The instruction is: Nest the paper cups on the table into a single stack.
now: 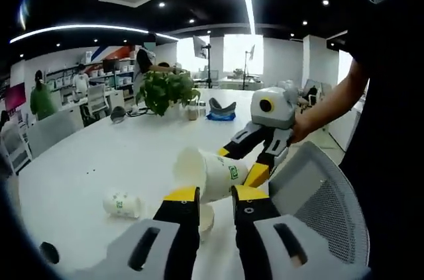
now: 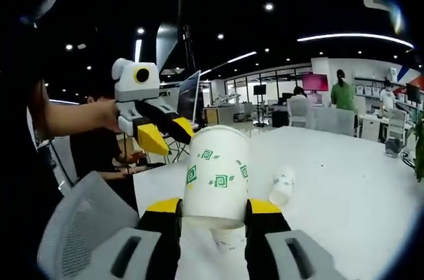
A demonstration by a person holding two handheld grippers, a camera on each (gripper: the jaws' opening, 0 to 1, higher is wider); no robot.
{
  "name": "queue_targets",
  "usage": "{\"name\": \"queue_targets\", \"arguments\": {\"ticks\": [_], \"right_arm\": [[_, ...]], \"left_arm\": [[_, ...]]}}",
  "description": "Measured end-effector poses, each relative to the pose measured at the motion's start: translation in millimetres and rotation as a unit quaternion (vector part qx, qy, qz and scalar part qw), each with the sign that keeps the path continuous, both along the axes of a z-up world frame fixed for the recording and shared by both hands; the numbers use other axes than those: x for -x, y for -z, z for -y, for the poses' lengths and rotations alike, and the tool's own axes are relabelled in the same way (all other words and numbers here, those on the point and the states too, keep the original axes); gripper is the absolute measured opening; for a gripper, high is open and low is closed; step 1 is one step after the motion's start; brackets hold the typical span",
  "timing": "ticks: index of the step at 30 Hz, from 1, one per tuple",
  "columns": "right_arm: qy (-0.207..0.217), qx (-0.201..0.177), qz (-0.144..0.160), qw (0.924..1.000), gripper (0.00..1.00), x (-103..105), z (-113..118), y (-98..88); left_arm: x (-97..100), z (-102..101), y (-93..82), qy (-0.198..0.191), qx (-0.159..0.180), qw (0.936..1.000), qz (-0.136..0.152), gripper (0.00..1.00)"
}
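My right gripper [image 2: 213,206] is shut on a white paper cup with green prints [image 2: 216,173], held above the table. In the left gripper view that cup [image 1: 211,174] lies sideways, mouth to the left, with the right gripper [image 1: 242,161] clamped on it from the right. Right under it a second cup [image 2: 228,237] stands on the table, also seen between my left jaws [image 1: 205,217]. A third cup [image 1: 122,204] lies on its side further off [image 2: 283,186]. My left gripper [image 1: 215,192] is open and holds nothing, hovering beside the held cup [image 2: 167,134].
A long white table [image 1: 112,154] carries a potted plant [image 1: 167,91] and a blue object [image 1: 220,113] at its far end. A grey mesh chair [image 1: 318,207] stands at the near edge. A person's arm [image 1: 331,104] holds the right gripper; other people sit at desks behind.
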State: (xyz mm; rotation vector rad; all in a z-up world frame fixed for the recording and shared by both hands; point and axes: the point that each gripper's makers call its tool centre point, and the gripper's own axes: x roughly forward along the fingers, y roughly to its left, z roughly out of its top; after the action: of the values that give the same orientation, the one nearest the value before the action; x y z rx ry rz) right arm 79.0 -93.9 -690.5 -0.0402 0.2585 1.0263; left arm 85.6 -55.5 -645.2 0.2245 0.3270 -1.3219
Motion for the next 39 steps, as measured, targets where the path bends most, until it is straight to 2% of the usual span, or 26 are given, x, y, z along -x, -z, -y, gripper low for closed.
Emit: {"name": "queue_targets", "arguments": {"ticks": [6, 11, 18, 22, 26, 35, 39], "right_arm": [[-0.036, -0.005, 0.01, 0.9993, 0.36, 11.1, -7.2, -3.1], [-0.057, 0.006, 0.023, 0.9981, 0.36, 18.3, -12.0, -1.5], [-0.076, 0.051, 0.046, 0.9948, 0.35, 23.5, -14.9, 8.7], [-0.072, 0.072, 0.059, 0.993, 0.35, 20.3, -15.0, 13.0], [-0.063, 0.074, 0.043, 0.9943, 0.36, 18.7, -14.4, 15.7], [-0.006, 0.068, 0.005, 0.9977, 0.53, 7.7, 7.6, 23.9], [0.031, 0.029, -0.025, 0.9988, 0.62, 3.7, 15.6, 22.5]], "left_arm": [[6.5, 2.6, 1.1, 0.027, -0.006, 0.9996, 0.0, 0.15], [20.8, 6.9, 0.4, 0.069, -0.002, 0.9976, -0.008, 0.06], [36.0, 10.6, -4.7, 0.108, 0.015, 0.9938, -0.021, 0.0], [40.0, 13.2, -3.8, 0.117, 0.007, 0.993, -0.011, 0.0], [39.3, 13.1, -2.9, 0.118, -0.003, 0.993, -0.008, 0.0], [18.2, 5.1, -9.8, 0.088, -0.01, 0.996, 0.011, 0.0], [9.4, 3.2, -9.5, 0.079, -0.022, 0.9964, 0.019, 0.0]]}}
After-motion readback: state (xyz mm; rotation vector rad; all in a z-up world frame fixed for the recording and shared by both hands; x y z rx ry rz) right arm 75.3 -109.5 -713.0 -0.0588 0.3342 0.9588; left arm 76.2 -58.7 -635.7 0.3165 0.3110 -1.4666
